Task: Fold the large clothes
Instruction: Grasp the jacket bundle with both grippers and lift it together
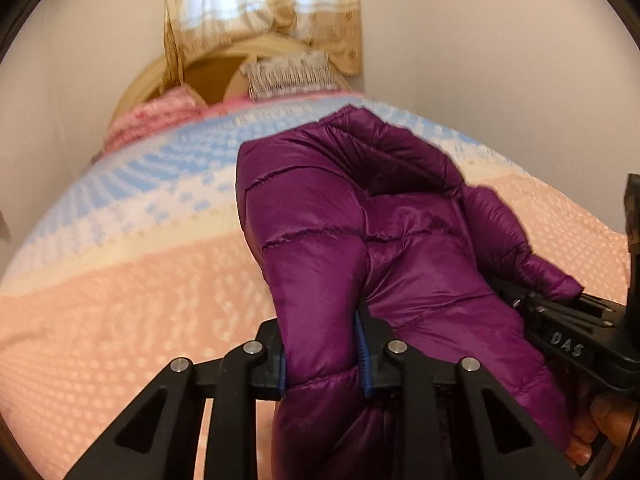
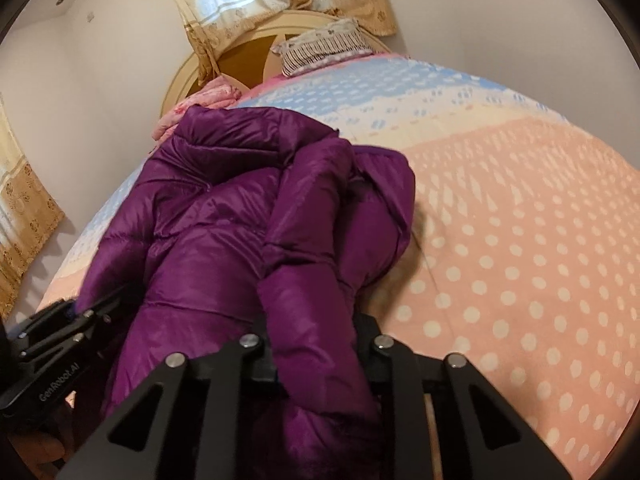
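Observation:
A purple puffer jacket (image 1: 360, 232) lies bunched on the bed and runs toward both cameras; it also shows in the right wrist view (image 2: 224, 216). My left gripper (image 1: 324, 360) is shut on a thick fold of the jacket's near edge, with blue pads pressed into the fabric. My right gripper (image 2: 316, 356) is shut on another fold of the jacket. Each gripper shows in the other's view, the right one (image 1: 560, 320) at the jacket's right edge and the left one (image 2: 68, 328) at its left edge. The fingertips are buried in fabric.
The bed (image 2: 520, 240) has a pink, cream and blue dotted cover. A pink blanket (image 1: 152, 120) and a striped pillow (image 2: 324, 50) lie by the rounded headboard (image 2: 240, 52). Curtains (image 1: 260, 4) hang behind. White walls stand on both sides.

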`<act>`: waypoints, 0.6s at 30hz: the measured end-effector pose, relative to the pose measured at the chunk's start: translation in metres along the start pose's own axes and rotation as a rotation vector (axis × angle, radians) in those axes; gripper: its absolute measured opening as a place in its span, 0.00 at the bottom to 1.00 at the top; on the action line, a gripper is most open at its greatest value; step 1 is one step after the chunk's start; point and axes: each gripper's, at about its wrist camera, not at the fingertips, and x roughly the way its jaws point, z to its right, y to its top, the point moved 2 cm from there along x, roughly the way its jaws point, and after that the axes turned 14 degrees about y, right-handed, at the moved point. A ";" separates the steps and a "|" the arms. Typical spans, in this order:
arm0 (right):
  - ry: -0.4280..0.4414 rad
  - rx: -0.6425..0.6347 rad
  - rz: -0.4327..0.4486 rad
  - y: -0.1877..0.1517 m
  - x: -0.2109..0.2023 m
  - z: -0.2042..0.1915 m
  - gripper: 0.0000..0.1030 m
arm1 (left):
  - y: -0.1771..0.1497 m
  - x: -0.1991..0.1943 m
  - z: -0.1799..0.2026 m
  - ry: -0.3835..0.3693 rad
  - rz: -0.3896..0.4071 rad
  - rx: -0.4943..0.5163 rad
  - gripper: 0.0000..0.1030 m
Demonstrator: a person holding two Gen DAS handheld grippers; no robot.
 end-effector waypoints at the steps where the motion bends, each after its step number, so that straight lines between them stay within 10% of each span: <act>1: 0.010 0.001 0.005 0.001 -0.001 -0.005 0.22 | 0.002 -0.008 -0.004 0.010 0.018 0.002 0.24; 18: 0.198 -0.144 0.018 0.012 0.007 -0.115 0.21 | 0.000 -0.062 -0.112 0.131 0.077 -0.104 0.20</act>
